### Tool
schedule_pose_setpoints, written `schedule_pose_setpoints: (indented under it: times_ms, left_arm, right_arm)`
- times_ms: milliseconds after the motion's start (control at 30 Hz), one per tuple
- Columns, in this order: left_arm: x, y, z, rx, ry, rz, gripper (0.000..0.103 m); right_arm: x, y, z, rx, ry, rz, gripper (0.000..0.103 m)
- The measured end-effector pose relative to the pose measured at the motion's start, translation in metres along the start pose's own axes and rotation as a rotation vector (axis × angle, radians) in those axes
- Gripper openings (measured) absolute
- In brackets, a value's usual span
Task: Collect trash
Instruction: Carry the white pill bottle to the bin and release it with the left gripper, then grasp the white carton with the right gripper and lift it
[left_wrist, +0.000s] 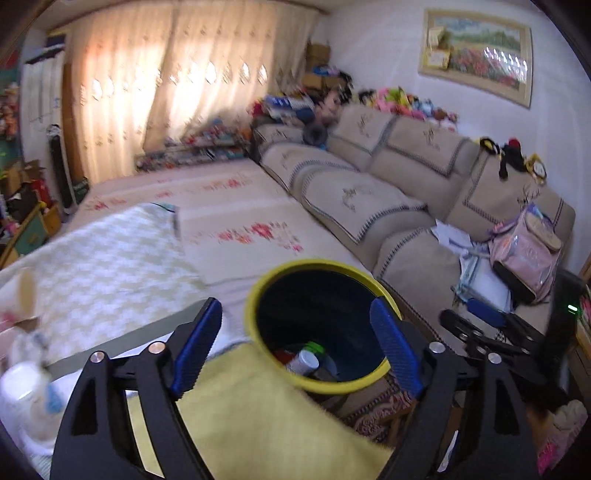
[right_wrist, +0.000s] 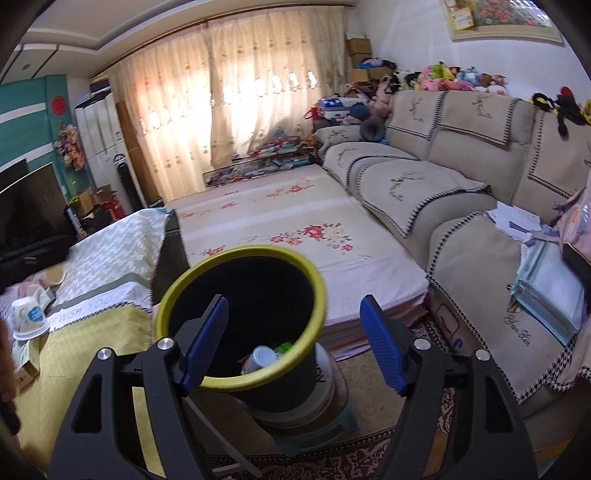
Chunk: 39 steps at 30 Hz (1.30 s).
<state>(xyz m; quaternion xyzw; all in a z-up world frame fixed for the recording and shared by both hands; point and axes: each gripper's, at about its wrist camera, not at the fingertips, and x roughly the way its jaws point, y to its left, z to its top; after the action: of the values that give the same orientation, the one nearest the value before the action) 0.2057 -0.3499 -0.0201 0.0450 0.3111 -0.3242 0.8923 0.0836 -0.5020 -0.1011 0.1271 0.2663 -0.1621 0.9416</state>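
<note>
A black trash bin with a yellow rim (left_wrist: 258, 291) (right_wrist: 173, 280) stands on a stool beside a table with a yellow cloth. Inside it lie a white can (left_wrist: 304, 362) (right_wrist: 258, 359) and green and red scraps. My left gripper (left_wrist: 295, 339) is open and empty, just above the bin's mouth. My right gripper (right_wrist: 293, 332) is open and empty, hovering over the bin's right side; it also shows in the left wrist view (left_wrist: 476, 325). A white paper cup (right_wrist: 29, 319) lies on the table at the left, blurred in the left wrist view (left_wrist: 22, 391).
The yellow cloth (left_wrist: 258, 424) (right_wrist: 81, 354) covers the table's near part, a pale patterned cloth (left_wrist: 92, 258) the far part. A beige sofa (left_wrist: 388, 177) (right_wrist: 461, 192) runs along the right. A floral mat (right_wrist: 295, 221) covers the floor behind the bin. A TV (right_wrist: 26, 214) stands at the left.
</note>
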Motion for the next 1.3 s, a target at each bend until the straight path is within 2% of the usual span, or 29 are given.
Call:
schedule_pose_setpoints:
  times_ms: [100, 300, 500, 667, 767, 867, 933, 1033, 1133, 1300]
  left_arm:
    - [-0.05, 0.019, -0.016, -0.015, -0.043, 0.064, 0.091]
    - [-0.14, 0.068, -0.051, -0.07, -0.108, 0.248, 0.095]
    - [-0.224, 0.122, -0.097, -0.164, -0.154, 0.437, 0.096]
    - [-0.271, 0.161, -0.129, -0.246, -0.188, 0.544, 0.096]
    - [-0.288, 0.178, -0.148, -0.279, -0.189, 0.564, 0.097]
    - [-0.297, 0.188, -0.159, -0.314, -0.188, 0.569, 0.097]
    - [-0.299, 0.192, -0.165, -0.331, -0.186, 0.561, 0.097]
    - [-0.298, 0.194, -0.169, -0.342, -0.184, 0.556, 0.097]
    - [-0.295, 0.194, -0.17, -0.353, -0.182, 0.549, 0.097]
    - [-0.29, 0.198, -0.171, -0.364, -0.177, 0.537, 0.097]
  right_arm:
    - [0.002, 0.021, 0.0, -0.035, 0.01, 0.038, 0.07]
    - [0.004, 0.082, -0.008, -0.127, 0.038, 0.152, 0.071]
    - [0.001, 0.161, -0.025, -0.23, 0.086, 0.339, 0.071]
    - [-0.008, 0.231, -0.045, -0.331, 0.139, 0.498, 0.071]
    - [-0.014, 0.264, -0.057, -0.376, 0.174, 0.597, 0.072]
    - [-0.019, 0.292, -0.071, -0.408, 0.196, 0.658, 0.085]
    - [-0.02, 0.306, -0.076, -0.432, 0.196, 0.666, 0.091]
    - [-0.017, 0.32, -0.083, -0.466, 0.214, 0.667, 0.094]
    - [-0.012, 0.331, -0.087, -0.489, 0.22, 0.66, 0.095]
    - [0.0, 0.342, -0.092, -0.496, 0.278, 0.652, 0.096]
